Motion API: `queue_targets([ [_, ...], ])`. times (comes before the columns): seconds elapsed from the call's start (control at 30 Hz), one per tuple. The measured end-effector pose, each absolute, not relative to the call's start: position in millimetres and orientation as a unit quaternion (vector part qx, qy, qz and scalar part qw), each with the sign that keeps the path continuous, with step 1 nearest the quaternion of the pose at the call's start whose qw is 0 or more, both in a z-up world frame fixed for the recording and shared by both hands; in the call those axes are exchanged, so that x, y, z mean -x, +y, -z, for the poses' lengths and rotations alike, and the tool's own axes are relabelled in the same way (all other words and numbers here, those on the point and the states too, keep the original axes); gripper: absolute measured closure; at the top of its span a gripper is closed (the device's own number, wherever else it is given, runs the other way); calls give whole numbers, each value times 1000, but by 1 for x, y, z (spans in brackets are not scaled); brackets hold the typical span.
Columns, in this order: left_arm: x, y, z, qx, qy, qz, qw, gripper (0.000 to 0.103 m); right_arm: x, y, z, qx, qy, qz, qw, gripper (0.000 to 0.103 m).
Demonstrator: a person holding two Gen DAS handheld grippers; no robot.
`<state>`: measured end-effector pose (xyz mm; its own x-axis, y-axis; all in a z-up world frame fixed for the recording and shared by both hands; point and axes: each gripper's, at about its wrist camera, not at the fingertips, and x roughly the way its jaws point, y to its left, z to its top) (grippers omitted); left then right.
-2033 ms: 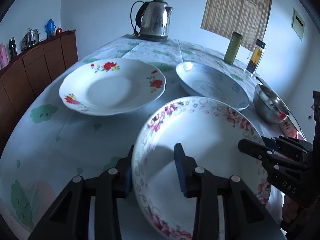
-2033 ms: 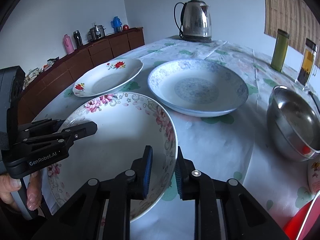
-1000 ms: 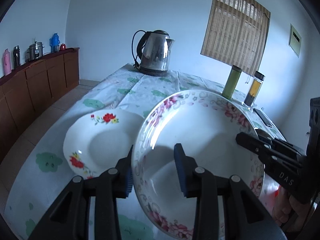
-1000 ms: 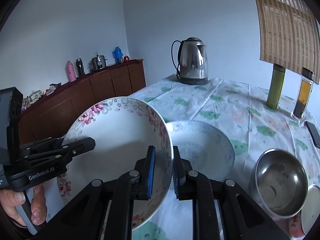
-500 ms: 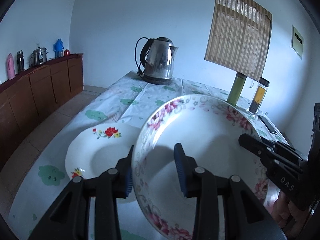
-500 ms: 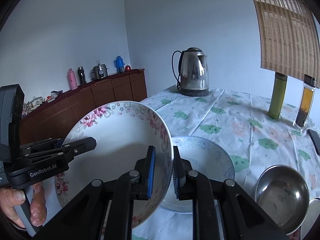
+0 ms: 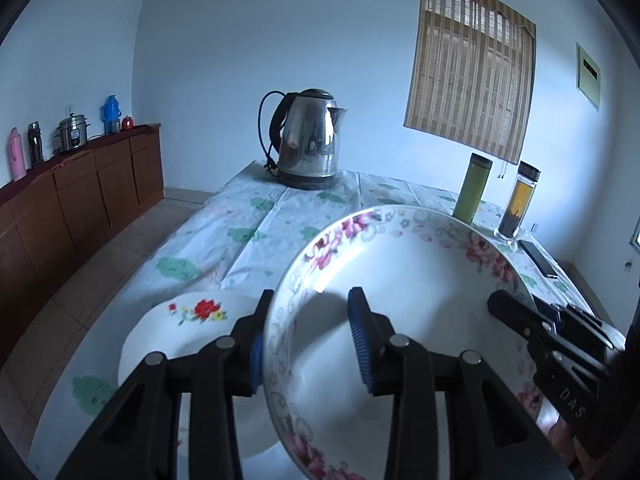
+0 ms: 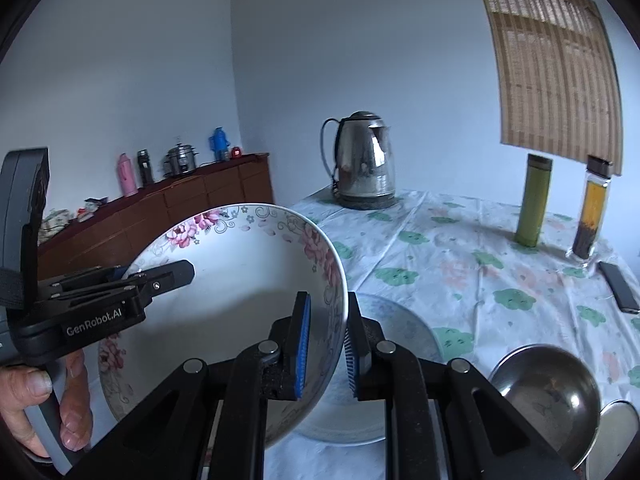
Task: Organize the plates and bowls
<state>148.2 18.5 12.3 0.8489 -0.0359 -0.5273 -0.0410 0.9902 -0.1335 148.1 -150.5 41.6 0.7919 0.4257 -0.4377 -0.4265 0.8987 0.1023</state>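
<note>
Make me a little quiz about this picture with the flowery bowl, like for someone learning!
1. True or false: both grippers hold the pink-flowered bowl.
2. Which plate lies under the bowl's right side? A. blue-patterned plate B. green plate
3. Fill in: the kettle stands at the table's far ____.

Key: 1 true: left gripper and right gripper each clamp its rim. 2 A. 3 end.

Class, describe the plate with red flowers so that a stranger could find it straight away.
Start at the steel kettle on the table. Nearer the camera, left of the lifted pink-flowered dish, lies the white plate. Only it has red blooms.
</note>
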Motion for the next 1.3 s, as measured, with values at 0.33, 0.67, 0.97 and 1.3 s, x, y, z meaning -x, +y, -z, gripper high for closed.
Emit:
queue_targets([
  [0.33,-167,9,-9,82,267,13,960,68,-158,-158,-37,-1,215,-183,959,86],
  [0.67,-189,-2,-7,81,272,24,959,68,-169,-167,-33,-5,216,-153,964,86],
  [0.97,-206,-9,-1,82,276,31,957,68,-176,-172,-26,-10,223,-131,966,86],
  [1.3,-223,-15,15,80,300,31,950,69,-183,-170,-16,1,245,-113,963,86],
])
